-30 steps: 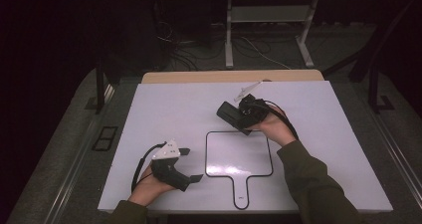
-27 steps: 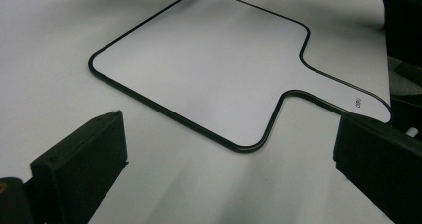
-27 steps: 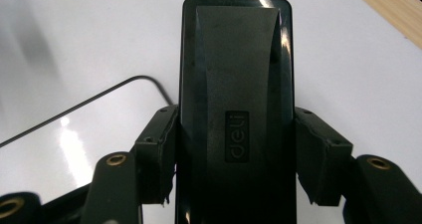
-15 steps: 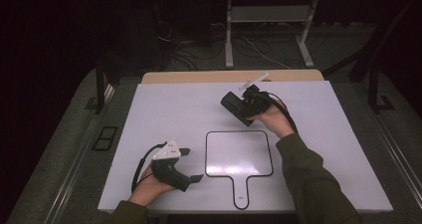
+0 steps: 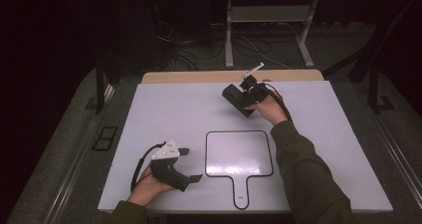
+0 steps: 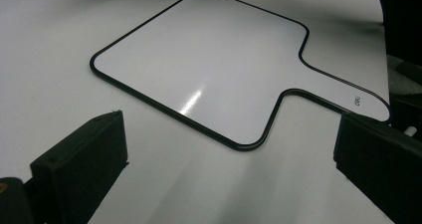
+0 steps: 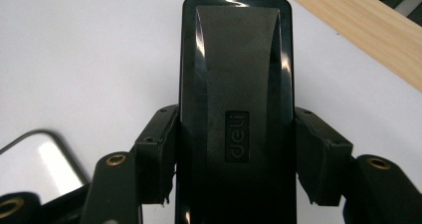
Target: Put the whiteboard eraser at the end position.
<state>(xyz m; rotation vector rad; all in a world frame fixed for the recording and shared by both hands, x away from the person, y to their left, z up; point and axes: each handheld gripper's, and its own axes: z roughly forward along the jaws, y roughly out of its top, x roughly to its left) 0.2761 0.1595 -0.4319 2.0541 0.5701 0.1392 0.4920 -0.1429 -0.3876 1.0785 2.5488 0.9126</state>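
Black plastic eraser (image 7: pixel 236 99), "deli" stamped on its back, sits clamped between the jaws of the right gripper (image 5: pixel 242 99), pads pressing both long sides. In the high view that gripper is up at about 1 o'clock on the white bench (image 5: pixel 169 109), near the far edge where a wooden strip (image 5: pixel 199 76) runs along. The small whiteboard (image 5: pixel 239 153) with its handle lies flat around 6 o'clock, handle pointing toward the person, well apart from the eraser with bare bench between them. The left gripper (image 5: pixel 191 165) rests down at 7 o'clock, just beside the board's left edge, jaws spread wide with nothing between them. Past the bench at 12 o'clock there's a dark floor with tangled cables (image 5: pixel 184 52) and a metal stand (image 5: pixel 268 20).
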